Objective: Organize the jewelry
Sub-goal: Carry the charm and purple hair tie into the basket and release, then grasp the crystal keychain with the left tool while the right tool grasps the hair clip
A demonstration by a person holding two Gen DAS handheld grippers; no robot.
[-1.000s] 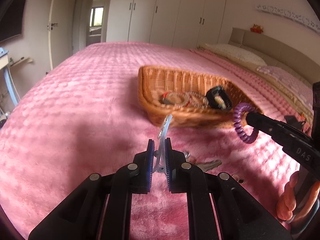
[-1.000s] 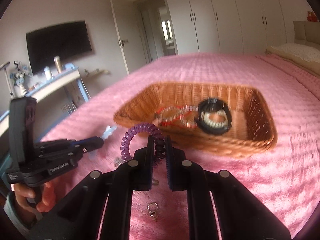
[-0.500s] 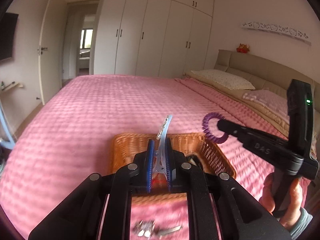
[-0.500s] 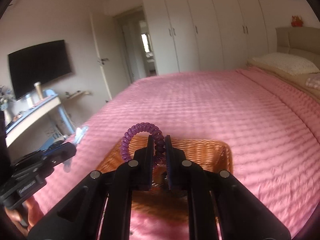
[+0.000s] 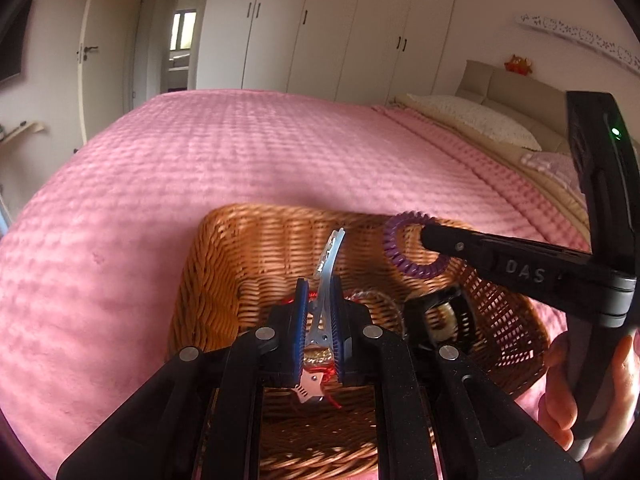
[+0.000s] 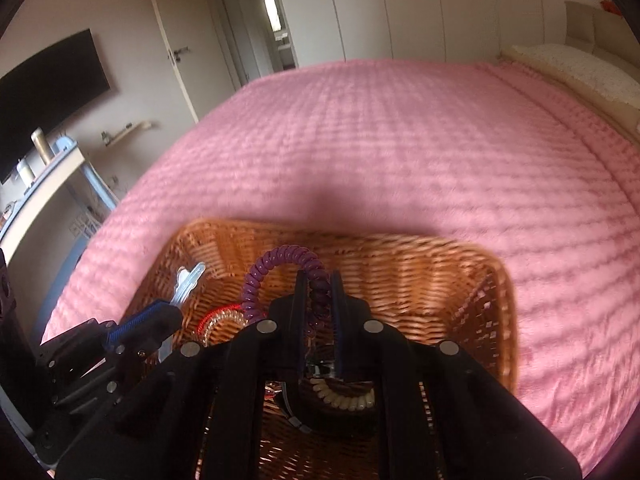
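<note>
Because both pieces hang above the open wicker basket (image 5: 208, 280) rather than the bedspread, we judge they are held there ready to be dropped in with the jewelry already collected. The pale blue hair clip (image 5: 326, 276) is pinched upright between the narrow fingers of the left gripper (image 5: 319, 334), its tip pointing up over the basket's middle. The purple spiral hair tie (image 6: 280, 276) is clamped by one side in the right gripper (image 6: 319, 320), whose fingers are likewise almost closed, so the loop arches free to the left above the basket floor.

From the left wrist view we see the right gripper from the side, the hair tie dangling at its tip over the basket's far right corner, and the hand (image 5: 576, 392) on its handle. From the right wrist view we get what the other hides: a black bracelet with pale beads (image 6: 344, 400) directly under the tie, and a red and gold bangle (image 6: 218, 318) near the clip. All around lies the pink bedspread (image 6: 400, 152).
</note>
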